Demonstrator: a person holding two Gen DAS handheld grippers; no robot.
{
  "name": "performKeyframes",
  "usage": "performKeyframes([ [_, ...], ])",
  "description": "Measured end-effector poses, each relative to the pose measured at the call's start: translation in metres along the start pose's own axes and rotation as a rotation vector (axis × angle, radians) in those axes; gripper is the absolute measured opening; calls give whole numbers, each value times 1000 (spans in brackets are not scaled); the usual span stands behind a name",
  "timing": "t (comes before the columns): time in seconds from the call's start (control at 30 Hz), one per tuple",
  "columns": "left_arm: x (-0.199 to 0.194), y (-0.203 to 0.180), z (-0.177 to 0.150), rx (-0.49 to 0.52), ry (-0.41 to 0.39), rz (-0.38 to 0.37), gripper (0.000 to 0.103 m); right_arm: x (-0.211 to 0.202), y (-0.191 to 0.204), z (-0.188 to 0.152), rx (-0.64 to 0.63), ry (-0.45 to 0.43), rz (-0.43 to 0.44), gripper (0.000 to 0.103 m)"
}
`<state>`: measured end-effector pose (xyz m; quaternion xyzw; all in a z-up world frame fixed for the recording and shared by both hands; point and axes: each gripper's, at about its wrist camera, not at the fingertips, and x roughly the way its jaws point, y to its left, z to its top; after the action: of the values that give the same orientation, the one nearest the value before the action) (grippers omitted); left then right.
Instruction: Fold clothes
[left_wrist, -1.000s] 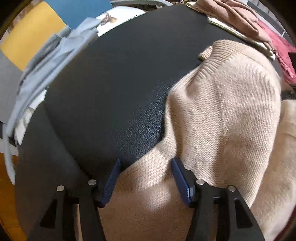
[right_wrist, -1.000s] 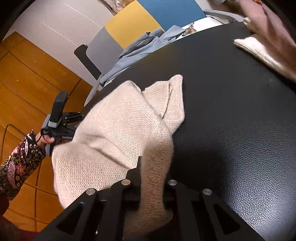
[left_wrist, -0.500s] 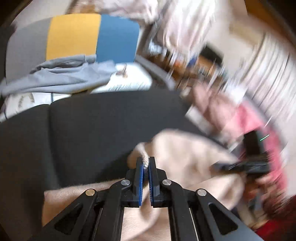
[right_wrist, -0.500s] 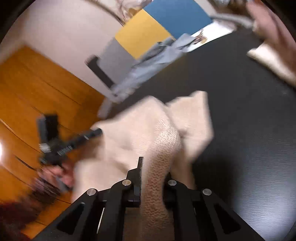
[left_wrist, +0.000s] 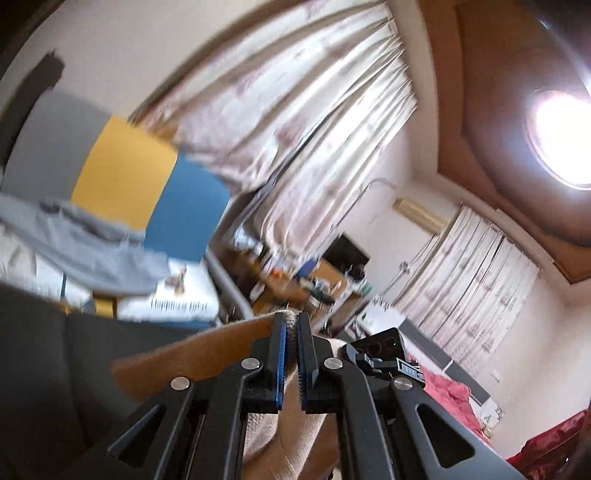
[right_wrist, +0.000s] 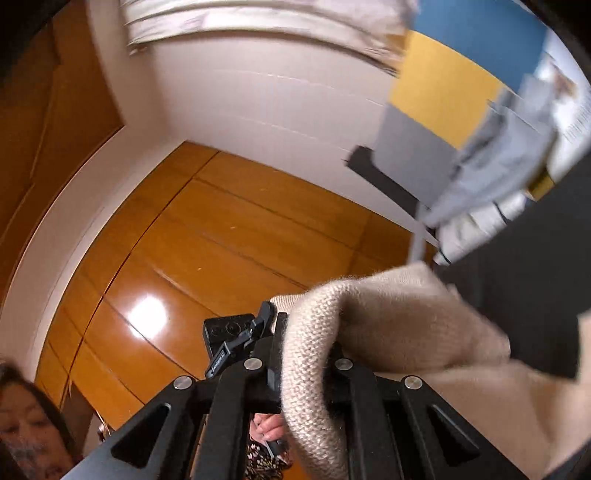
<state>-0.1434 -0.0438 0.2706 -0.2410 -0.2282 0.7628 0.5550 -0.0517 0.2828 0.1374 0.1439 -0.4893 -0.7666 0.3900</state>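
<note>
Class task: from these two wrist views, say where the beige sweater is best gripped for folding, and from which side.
Likely along its upper edge, one gripper at each end. The beige sweater hangs limp, so only a pinched edge holds. The left gripper and right gripper each clamp a thin edge fold.

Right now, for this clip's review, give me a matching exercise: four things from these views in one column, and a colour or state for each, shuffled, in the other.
Things:
1. left gripper
2. sweater
3. floor
4. bedding

Colour or state:
A. glossy orange-brown wood
B. beige knit, lifted off the black surface
C. red, at the right of the left wrist view
D. shut on a knit edge

Pairs: 1-D, 2-B, 3-A, 4-C
</note>
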Motion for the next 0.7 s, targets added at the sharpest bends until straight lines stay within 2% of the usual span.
performKeyframes([
  [0.17,-44,-29,49,21,-124,-35,4,28,64,38,-104,-26,65,9],
  [0.23,-56,-42,66,50,-158,-29,4,33,92,51,-149,-29,69,9],
  [0.4,-91,-83,111,149,-231,-12,4,37,131,63,-223,-25,50,9],
  [0.7,-156,-130,145,212,-379,-32,3,44,196,79,-348,-12,6,9],
])
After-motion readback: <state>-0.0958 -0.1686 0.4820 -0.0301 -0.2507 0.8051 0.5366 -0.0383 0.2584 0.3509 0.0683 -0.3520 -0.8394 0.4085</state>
